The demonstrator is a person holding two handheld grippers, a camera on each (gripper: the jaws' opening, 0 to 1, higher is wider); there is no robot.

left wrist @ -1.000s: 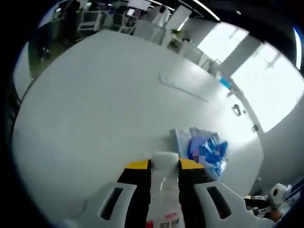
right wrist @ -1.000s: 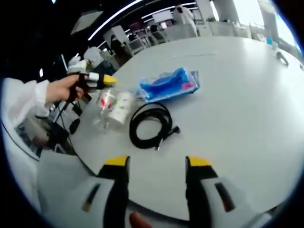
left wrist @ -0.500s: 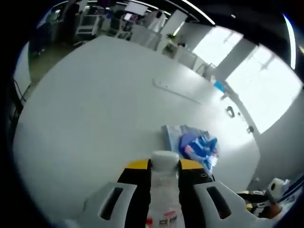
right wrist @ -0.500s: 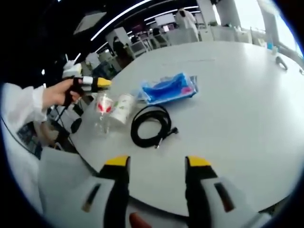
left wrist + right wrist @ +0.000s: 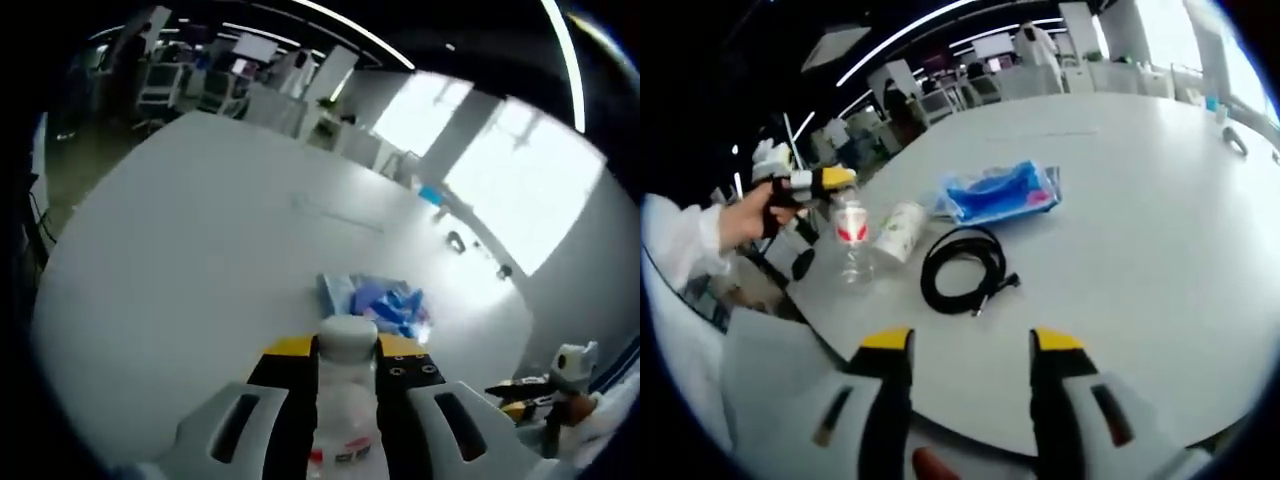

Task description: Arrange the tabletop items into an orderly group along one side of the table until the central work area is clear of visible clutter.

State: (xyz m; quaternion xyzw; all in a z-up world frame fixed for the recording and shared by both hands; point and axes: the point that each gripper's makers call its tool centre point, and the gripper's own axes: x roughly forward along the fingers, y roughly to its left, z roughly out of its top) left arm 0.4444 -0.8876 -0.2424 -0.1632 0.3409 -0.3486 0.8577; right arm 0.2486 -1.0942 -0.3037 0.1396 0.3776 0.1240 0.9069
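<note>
Two yellow-tipped jaws of the left gripper [image 5: 346, 352] are clamped on a clear bottle [image 5: 851, 240], held upright at the white table's [image 5: 1160, 220] edge beside a paper cup [image 5: 903, 229], black cable [image 5: 962, 270] and blue packet [image 5: 998, 190]. Jaws of the right gripper [image 5: 971, 345] are spread, holding nothing.

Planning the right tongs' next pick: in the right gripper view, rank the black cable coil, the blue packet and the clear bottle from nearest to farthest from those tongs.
1. Black cable coil: straight ahead of the right tongs, near the table's edge.
2. Clear bottle: off to the left, held upright by the left tongs.
3. Blue packet: beyond the coil, toward the table's middle.
</note>
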